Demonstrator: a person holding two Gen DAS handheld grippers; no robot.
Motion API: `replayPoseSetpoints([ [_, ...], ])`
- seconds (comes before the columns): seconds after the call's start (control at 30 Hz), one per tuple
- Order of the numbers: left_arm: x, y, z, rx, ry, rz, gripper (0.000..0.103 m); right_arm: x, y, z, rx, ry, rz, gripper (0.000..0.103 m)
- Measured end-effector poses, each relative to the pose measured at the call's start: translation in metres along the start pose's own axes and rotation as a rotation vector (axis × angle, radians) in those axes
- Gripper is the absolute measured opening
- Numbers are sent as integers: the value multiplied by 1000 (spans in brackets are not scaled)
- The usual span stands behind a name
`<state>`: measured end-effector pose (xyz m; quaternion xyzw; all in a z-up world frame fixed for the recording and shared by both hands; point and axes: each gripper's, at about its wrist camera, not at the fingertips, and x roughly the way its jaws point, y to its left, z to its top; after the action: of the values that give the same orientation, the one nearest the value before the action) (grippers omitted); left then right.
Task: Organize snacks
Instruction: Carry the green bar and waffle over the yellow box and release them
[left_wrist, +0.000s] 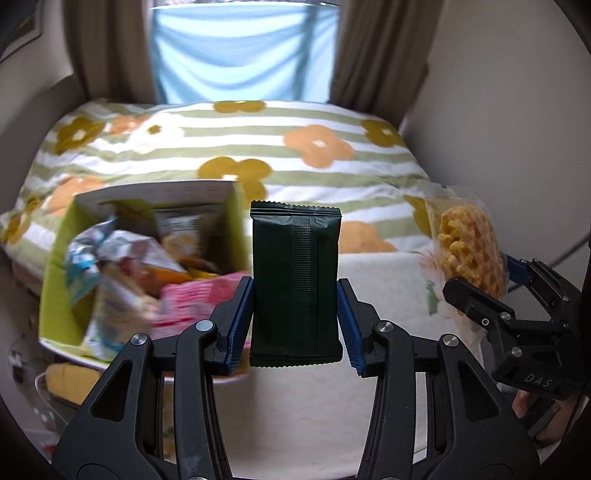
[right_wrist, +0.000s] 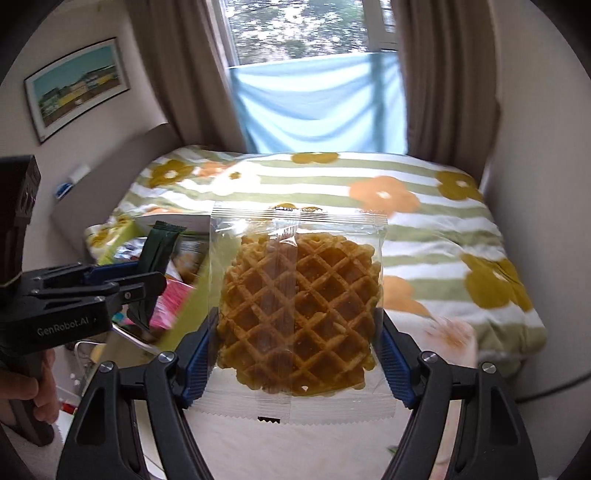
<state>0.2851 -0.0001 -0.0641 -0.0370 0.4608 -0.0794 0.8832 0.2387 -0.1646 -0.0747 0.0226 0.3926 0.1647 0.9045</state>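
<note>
Over the bed, both grippers raised: two snacks in transit, none yet set down.

Progress: judged partway. The green carton (left_wrist: 147, 258) already holds a jumble of packets; two more are carried and not yet placed. Nothing loose shows on the bedding.

Left gripper (left_wrist: 295, 321): blue ribbed pads pinch the dark green packet (left_wrist: 295, 280) by its long edges, at this gripper's tightest. The packet stands upright between the fingers, above the bed and just right of the carton.

Right gripper (right_wrist: 295, 362): jaws about half spread, pads pressing the side edges of the waffle packet (right_wrist: 299, 314), held upright over the bed.

Dark green packet: matte foil-like film, flat oblong, crimped zigzag ends, a ribbed seam down the middle. Probably stiff enough to slot in edgewise.

Waffle packet: clear, glossy film with serrated ends and a centre seam; inside, a round golden waffle with a deep diamond grid. Likely brittle; a hard squeeze could crack it.

Green carton: lime card outside, pale printed rim, open top, tilted in the left wrist view. Contents are blurred: crinkled silvery-blue film, a pink ribbed packet (left_wrist: 192, 299), orange pieces.

Duvet (left_wrist: 332, 177): soft cloth, green and white stripes, orange and mustard flowers.

Remaining: both carried packets to be placed, presumably in the carton.
</note>
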Motion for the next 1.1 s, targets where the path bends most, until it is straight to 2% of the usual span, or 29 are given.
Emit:
replayPoseSetpoints([
  [0.27, -12, 106, -1, -61, 3, 47, 41, 38, 80, 28, -33, 9, 68, 74],
  [0.43, 0, 172, -4, -88, 32, 85, 41, 74, 125, 42, -55, 30, 83, 74],
  [0.6, 21, 215, -10, -80, 76, 106, 42, 108, 159, 49, -65, 63, 74, 74],
  [0.67, 32, 227, -13, -66, 101, 106, 50, 118, 166, 48, -51, 79, 70, 74],
  [0.7, 35, 231, -15, -59, 106, 101, 71, 125, 171, 47, -40, 91, 65, 74],
  [0.73, 37, 233, -16, -55, 105, 100, 96, 127, 173, 46, -36, 97, 62, 74],
  [0.77, 38, 236, -18, -52, 96, 102, 103, 132, 177, 45, -33, 106, 54, 74],
  [0.83, 36, 239, -20, -49, 80, 90, 103, 135, 181, 43, -30, 119, 45, 74],
  [1.1, 33, 237, -24, -24, 98, 80, 103, 142, 185, 44, -24, 154, 19, 74],
])
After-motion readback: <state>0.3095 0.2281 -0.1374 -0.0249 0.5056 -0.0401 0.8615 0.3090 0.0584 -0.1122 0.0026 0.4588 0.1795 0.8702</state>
